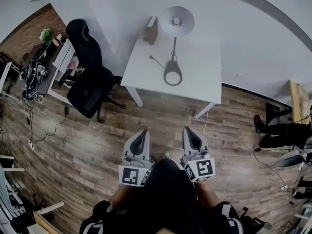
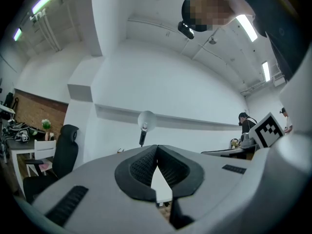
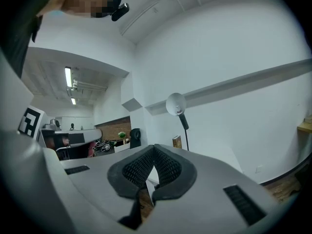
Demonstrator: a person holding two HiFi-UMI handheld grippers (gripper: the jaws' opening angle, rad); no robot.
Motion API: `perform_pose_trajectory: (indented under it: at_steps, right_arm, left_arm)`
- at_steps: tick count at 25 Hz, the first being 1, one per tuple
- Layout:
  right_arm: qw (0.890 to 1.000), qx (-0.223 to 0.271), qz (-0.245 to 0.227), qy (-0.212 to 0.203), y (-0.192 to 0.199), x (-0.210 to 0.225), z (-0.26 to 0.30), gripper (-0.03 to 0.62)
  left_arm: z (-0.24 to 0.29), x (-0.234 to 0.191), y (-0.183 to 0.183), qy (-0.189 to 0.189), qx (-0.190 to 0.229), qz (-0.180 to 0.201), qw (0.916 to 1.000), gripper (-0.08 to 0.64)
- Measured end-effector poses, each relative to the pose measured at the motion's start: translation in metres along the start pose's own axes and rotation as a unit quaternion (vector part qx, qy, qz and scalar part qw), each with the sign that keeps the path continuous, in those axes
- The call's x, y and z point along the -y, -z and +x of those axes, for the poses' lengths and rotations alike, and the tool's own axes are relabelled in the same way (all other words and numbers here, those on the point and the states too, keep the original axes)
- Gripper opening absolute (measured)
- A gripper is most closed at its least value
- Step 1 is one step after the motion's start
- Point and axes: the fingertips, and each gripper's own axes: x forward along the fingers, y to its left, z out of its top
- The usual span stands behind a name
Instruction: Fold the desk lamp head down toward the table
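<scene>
A desk lamp stands on the white table ahead of me. Its round base rests near the table's middle, a thin black stem rises from it, and the round white head points upward, away from the table. The same lamp head shows far off in the left gripper view, and the lamp head likewise in the right gripper view. My left gripper and right gripper are side by side over the wooden floor, well short of the table. Both are shut and hold nothing.
A black office chair stands left of the table. A small brown box sits at the table's back left, and a cord runs from the lamp base. A cluttered desk is at far left; a person's legs at right.
</scene>
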Motion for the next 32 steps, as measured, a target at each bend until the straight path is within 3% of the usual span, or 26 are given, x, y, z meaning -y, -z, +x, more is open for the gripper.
perform_pose_trajectory:
  at_steps: [11,27,32]
  right_arm:
    - [1.000,-0.007,0.001,0.013,-0.002,0.015,0.064,0.012]
    - [0.994,0.023,-0.013,0.102,-0.052,0.052,0.209,0.012]
    - [0.992,0.032,-0.013,0.125,-0.066,0.069,0.234,0.012]
  left_arm:
    - [0.072,-0.036,-0.001,0.024,0.011,-0.008,0.9996,0.026]
    - [0.219,-0.140,-0.025,0.111,0.032,-0.021,0.9931,0.026]
    - [0.250,-0.155,-0.032,0.122,0.033,-0.046,0.9909,0.026]
